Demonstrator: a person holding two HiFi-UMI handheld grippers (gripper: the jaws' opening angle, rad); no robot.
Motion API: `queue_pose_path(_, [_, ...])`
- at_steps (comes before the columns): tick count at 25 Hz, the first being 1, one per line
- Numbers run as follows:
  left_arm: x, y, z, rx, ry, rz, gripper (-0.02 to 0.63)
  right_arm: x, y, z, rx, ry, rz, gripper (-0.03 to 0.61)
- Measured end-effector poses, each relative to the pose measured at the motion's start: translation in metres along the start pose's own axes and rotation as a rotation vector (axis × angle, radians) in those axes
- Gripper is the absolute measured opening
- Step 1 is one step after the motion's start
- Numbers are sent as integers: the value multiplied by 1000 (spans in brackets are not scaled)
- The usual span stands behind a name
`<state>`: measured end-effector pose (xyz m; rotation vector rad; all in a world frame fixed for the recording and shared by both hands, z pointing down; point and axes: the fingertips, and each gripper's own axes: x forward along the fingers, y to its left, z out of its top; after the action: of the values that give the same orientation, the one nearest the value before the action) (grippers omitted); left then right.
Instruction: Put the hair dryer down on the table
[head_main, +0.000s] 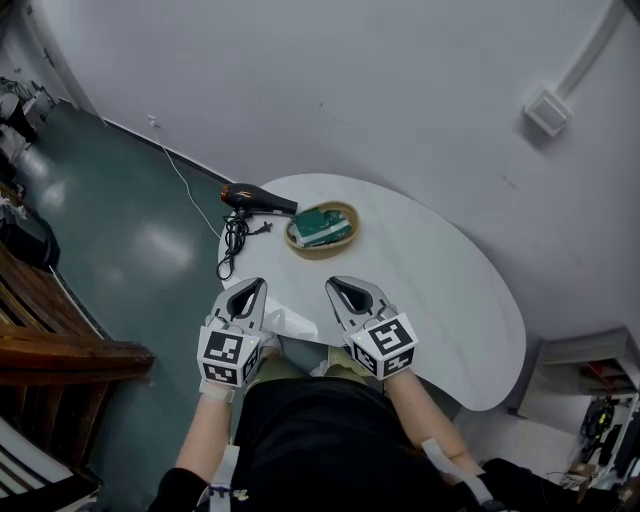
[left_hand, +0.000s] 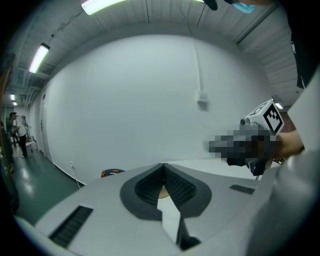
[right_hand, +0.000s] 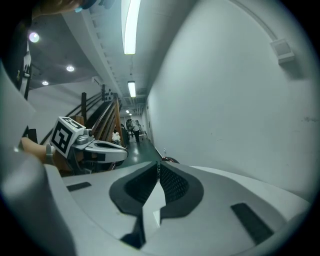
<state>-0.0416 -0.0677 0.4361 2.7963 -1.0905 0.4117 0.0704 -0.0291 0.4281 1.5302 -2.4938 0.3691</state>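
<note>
The black and copper hair dryer (head_main: 256, 199) lies on its side at the far left edge of the white oval table (head_main: 430, 280), its black cord (head_main: 234, 238) coiled beside it. Both grippers hover over the near edge, well short of the dryer. My left gripper (head_main: 249, 285) is shut with nothing between its jaws, and so is my right gripper (head_main: 335, 284). In the left gripper view only the dryer's copper end (left_hand: 111, 173) peeks over the shut jaws. The right gripper view shows the left gripper (right_hand: 121, 154) off to its left.
A woven basket (head_main: 322, 229) holding a green box sits just right of the dryer. White tissue (head_main: 290, 322) lies at the table's near edge between the grippers. A grey wall stands behind the table, green floor and wooden benches (head_main: 45, 340) to the left.
</note>
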Motion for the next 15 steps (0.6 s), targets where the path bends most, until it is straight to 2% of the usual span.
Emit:
queue_pose_path(6, [-14,-19,12,-20,-94,-28,11,-27,1,-3,11,-32,-16,29])
queue_pose_path(8, [-16,-19,16,-51,-121,-29,11,-32,-1,-4,13,-41,-22,29])
queue_pose_path(10, [-17,-17,17,-76,-127,-26,11,-37,-3,-5,18,-51,-29,29])
queue_pose_path(15, [-16,-20,14,-68,-109,-19,11,-45,-2,-3,9,-67,-34,29])
